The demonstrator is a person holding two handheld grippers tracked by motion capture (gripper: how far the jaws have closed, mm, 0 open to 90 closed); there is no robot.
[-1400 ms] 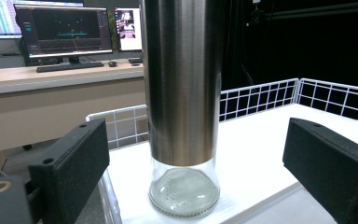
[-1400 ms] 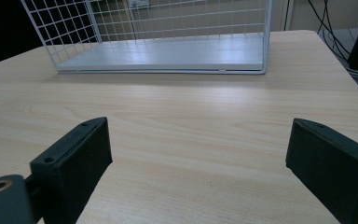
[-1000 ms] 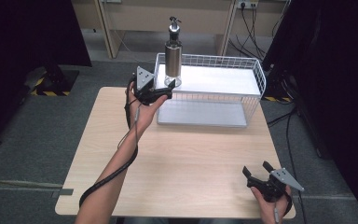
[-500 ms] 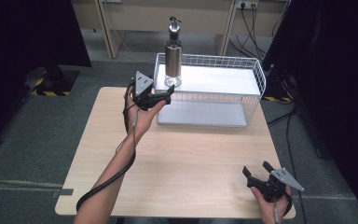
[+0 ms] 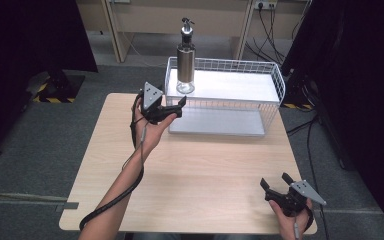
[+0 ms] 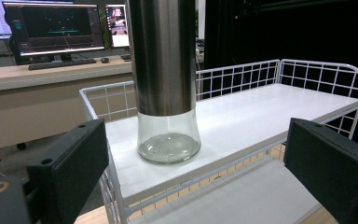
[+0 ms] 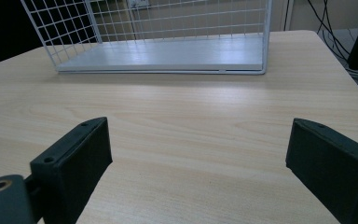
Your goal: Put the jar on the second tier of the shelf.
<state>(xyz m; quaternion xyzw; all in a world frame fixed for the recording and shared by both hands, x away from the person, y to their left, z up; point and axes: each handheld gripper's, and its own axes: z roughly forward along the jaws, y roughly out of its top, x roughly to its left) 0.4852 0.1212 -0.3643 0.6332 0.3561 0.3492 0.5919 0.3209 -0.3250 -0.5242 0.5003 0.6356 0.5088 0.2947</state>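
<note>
Upper centre of the high view: the upright bottle (image 5: 185,56) stands on the rack (image 5: 240,86), up-right of the nearer, gaping, empty left gripper (image 5: 176,106); probably not touching. The right gripper (image 5: 275,184) is also wide, lower right.

A left gripper (image 5: 174,105), jaws apart, hovers near a steel bottle (image 5: 185,57) standing on a white wire rack (image 5: 275,80).

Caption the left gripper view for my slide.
Open left gripper faces a steel-sleeved glass dispenser bottle on the white wire rack's top shelf.
</note>
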